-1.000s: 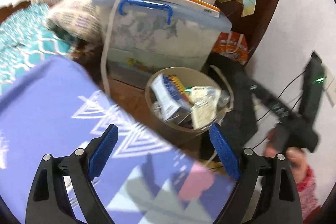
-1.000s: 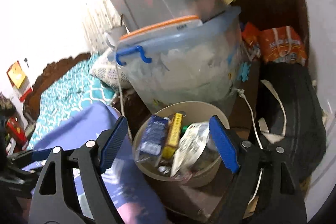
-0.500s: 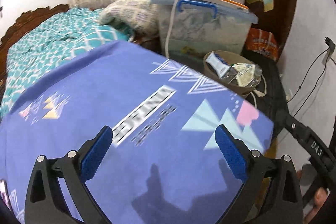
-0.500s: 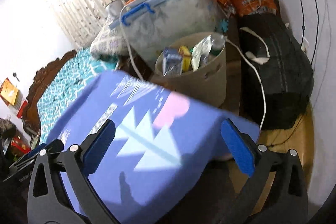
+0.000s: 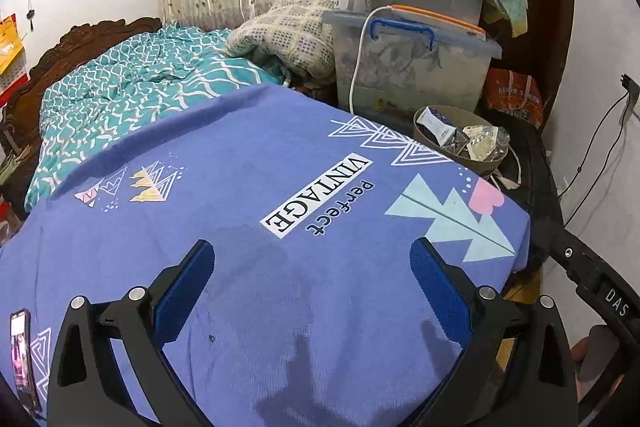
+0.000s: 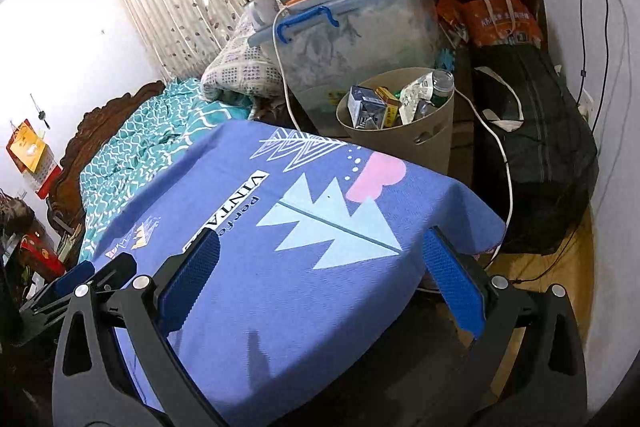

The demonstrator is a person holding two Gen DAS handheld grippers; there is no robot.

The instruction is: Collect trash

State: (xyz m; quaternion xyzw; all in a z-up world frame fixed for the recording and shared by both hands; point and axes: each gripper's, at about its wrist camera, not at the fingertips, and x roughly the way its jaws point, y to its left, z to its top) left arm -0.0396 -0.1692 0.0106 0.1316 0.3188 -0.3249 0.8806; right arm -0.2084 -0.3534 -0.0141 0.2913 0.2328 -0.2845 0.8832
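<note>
- The left tool stands with its jaws spread wide and nothing between the blue pads; it hovers over the purple cloth without gripping it. Its jaws have just been opening.
- The right tool is likewise fully spread and empty over the same cloth, near that cloth's right corner; its jaws have just been opening too.
- The trash sits in the beige waste bin, ahead of and beyond both tools, past the far edge of the cloth: a blue carton, a yellow box, crumpled wrappers and a bottle.
- Readable writing: "perfect VINTAGE" printed on the cloth, ahead of the left tool; "DAS" on the black arm of the right tool at the left view's right edge.
- A clear storage box with a blue handle stands behind the bin.
- A second ago both tools were close up to the bin; now they are drawn back, the bin looks smaller and the cloth fills the foreground.
</note>
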